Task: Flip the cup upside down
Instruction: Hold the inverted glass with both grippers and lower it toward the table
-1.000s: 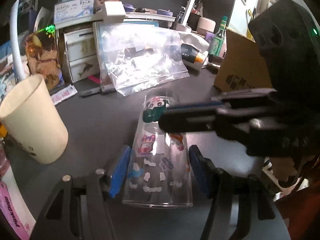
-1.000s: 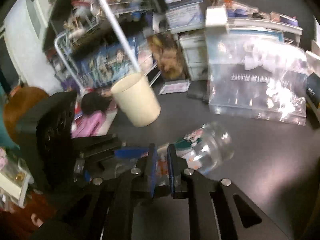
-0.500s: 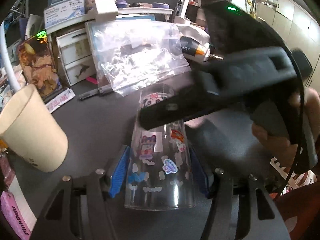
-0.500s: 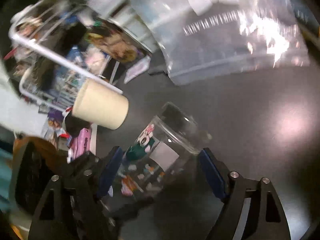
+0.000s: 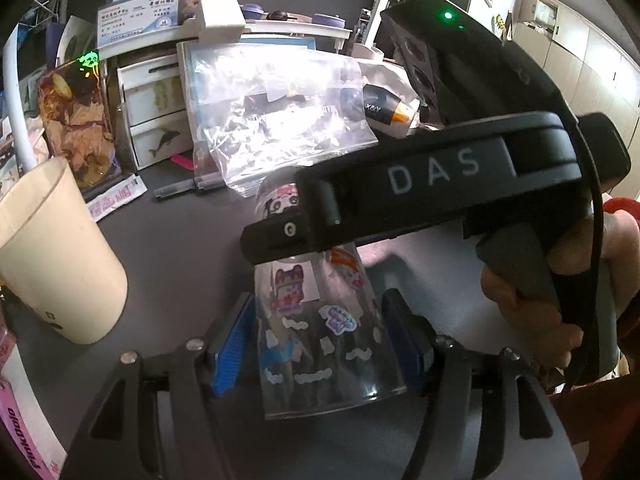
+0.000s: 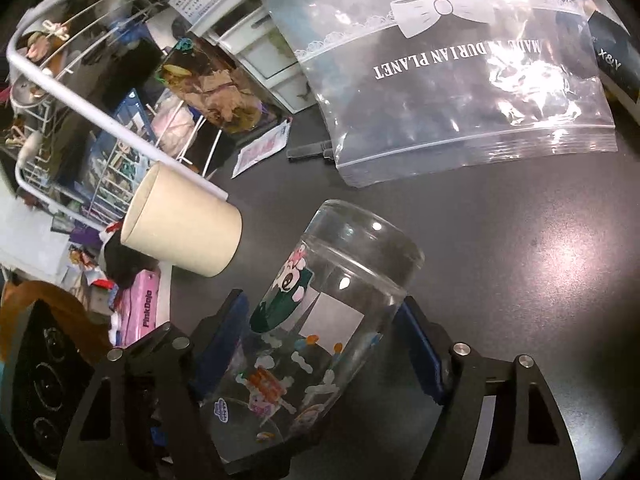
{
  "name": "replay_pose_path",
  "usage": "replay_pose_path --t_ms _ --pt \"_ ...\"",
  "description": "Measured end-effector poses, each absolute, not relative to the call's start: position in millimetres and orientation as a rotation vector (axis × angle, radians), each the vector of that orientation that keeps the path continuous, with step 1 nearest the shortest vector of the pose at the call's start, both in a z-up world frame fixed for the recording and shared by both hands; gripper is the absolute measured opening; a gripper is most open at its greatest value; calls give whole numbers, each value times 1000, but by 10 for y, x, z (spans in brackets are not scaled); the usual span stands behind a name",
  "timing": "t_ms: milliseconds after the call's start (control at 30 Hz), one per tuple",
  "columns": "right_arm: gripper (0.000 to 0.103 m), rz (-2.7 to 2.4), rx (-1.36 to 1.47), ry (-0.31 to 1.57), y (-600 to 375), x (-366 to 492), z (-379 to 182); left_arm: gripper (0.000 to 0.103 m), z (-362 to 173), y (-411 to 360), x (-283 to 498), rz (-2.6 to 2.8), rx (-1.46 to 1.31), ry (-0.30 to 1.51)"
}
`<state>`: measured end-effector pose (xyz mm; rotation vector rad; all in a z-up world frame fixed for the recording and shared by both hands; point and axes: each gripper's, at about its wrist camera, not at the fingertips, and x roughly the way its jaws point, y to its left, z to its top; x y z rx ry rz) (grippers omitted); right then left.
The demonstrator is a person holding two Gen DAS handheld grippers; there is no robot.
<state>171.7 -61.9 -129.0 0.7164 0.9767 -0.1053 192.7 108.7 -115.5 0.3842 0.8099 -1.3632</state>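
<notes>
A clear glass cup [image 5: 320, 320] with cartoon stickers is held between the blue pads of my left gripper [image 5: 320, 344], which is shut on its wide rim end; its thick base points away. The cup also shows in the right wrist view [image 6: 320, 328]. My right gripper [image 6: 332, 344] is open, its jaws standing on either side of the cup's middle without clearly touching. In the left wrist view the right gripper's black body [image 5: 420, 196] crosses over the cup.
A cream paper cup [image 5: 56, 256] stands to the left on the dark table [image 5: 180, 248]. A clear zip bag [image 6: 452, 80], small white drawers [image 5: 156, 120], a wire rack [image 6: 80, 120] and desk clutter lie behind.
My right gripper was shut beside the cup a second ago; it has opened, swung over the cup and now straddles it. The left gripper keeps its hold on the cup.
</notes>
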Motion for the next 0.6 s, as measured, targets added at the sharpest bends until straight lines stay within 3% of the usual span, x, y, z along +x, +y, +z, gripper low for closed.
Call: replay_pose_path --t_ms 600 --pt "70 -61 427 755 -282 1428 -976 67 -1048 1229 1823 -1399 355 646"
